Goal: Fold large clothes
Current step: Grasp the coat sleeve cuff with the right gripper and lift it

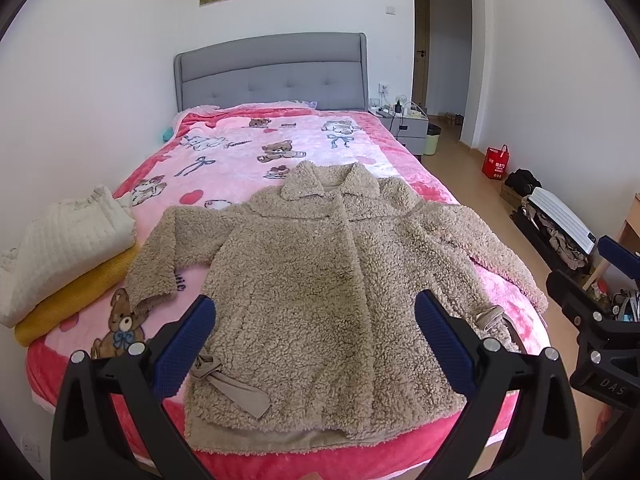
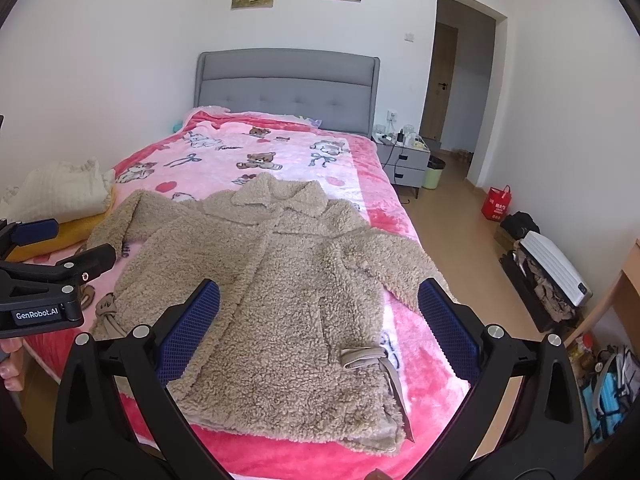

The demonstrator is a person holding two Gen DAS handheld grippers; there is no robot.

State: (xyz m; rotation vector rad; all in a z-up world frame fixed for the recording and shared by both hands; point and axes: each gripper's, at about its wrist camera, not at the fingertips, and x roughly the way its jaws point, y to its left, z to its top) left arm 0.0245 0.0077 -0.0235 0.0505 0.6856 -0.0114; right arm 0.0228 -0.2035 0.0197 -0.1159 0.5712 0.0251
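A beige fleece coat (image 1: 316, 280) lies flat, front up, on the pink blanket of the bed (image 1: 240, 152), collar toward the headboard, both sleeves spread out. It also shows in the right wrist view (image 2: 280, 300). Fabric ties hang at its left hem (image 1: 224, 380) and right side (image 2: 372, 356). My left gripper (image 1: 316, 344) is open and empty, held above the coat's lower hem. My right gripper (image 2: 320, 328) is open and empty, above the coat's lower right part. Each gripper shows at the edge of the other's view, the right one (image 1: 592, 312) and the left one (image 2: 52, 248).
A folded white garment (image 1: 68, 244) on a folded yellow one (image 1: 68, 304) sits at the bed's left edge. A grey nightstand (image 1: 404, 124), green bin (image 1: 432, 140), red bag (image 1: 496, 162) and a white heater (image 1: 560, 220) stand on the floor to the right.
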